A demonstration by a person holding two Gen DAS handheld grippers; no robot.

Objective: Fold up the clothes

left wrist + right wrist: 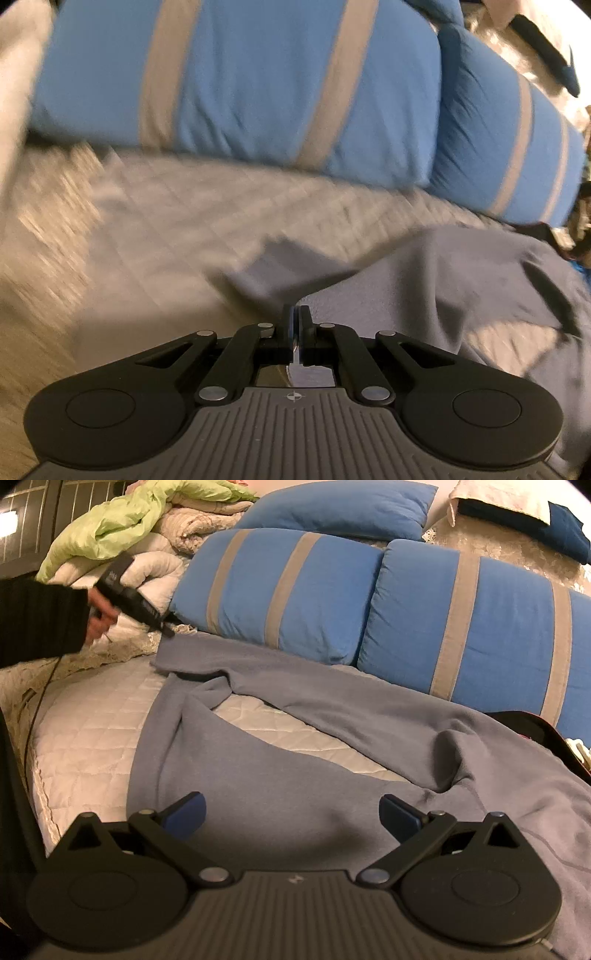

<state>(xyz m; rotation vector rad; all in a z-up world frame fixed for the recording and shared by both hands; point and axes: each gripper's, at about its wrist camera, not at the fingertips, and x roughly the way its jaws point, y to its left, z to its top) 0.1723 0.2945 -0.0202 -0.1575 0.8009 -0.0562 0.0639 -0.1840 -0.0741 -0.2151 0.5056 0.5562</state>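
Item: grey garment [295, 746], spread rumpled on bed [92, 731] before striped pillows [369, 602].
Left gripper [295, 314]: pressed together, pinching cuff edge.
Right gripper [291, 812]: spread, hovering above cloth.
Advice: keep pinch firm, draw sleeve flat across body.

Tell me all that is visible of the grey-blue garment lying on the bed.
The grey-blue garment looks like soft, fleecy knit. It lies spread but rumpled on the white quilted cover, one long part stretching toward the striped blue pillows. The left gripper is shut on a corner of it. The right gripper is open just above its broad part.
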